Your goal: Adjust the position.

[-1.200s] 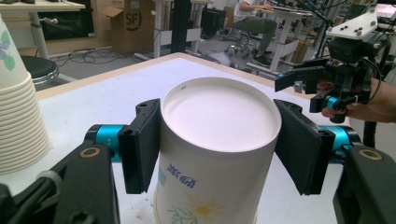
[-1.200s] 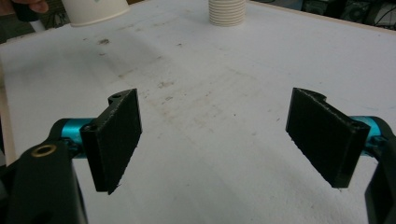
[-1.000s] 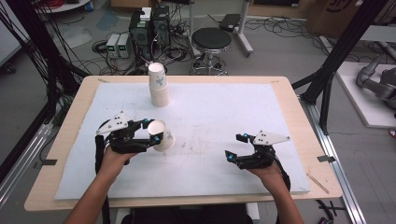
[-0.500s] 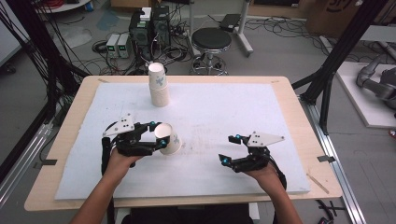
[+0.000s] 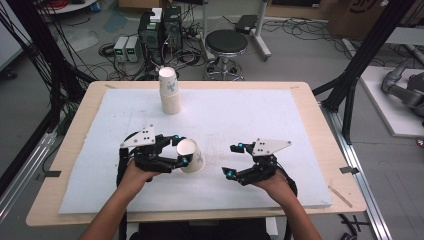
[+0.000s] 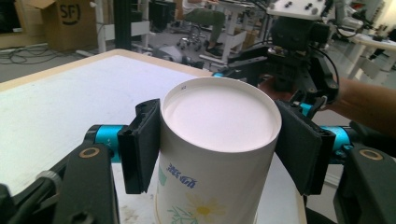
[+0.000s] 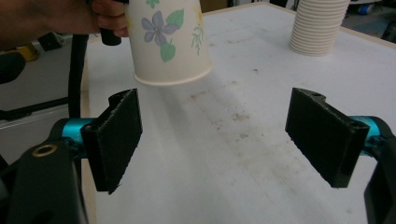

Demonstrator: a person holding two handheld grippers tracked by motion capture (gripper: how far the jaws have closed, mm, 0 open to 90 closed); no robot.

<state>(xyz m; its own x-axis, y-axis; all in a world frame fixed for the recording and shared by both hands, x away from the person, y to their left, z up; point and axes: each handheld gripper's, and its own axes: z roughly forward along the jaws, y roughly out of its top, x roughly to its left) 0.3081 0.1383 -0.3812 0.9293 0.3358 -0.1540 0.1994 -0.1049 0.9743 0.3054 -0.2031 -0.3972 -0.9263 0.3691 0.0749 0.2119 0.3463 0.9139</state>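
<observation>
A white paper cup (image 5: 192,156) printed with flowers is held upside down and slightly tilted just above the white mat. My left gripper (image 5: 181,150) is shut on its sides near the base. In the left gripper view the cup's flat base (image 6: 219,122) faces the camera between the two black pads (image 6: 140,144). My right gripper (image 5: 231,160) stands open to the cup's right, with nothing between its jaws. In the right gripper view the cup (image 7: 168,37) hangs rim down ahead of the open gripper (image 7: 219,135). A stack of similar cups (image 5: 171,92) stands at the back of the mat.
The white mat (image 5: 260,115) covers most of the wooden table (image 5: 325,125). The cup stack (image 7: 317,25) is at the far right in the right gripper view. Beyond the table's far edge are a stool (image 5: 226,45), cables and black frame posts.
My left gripper has carried the cup to the right, toward the table's middle. The right gripper has shifted slightly left toward it and stayed open.
</observation>
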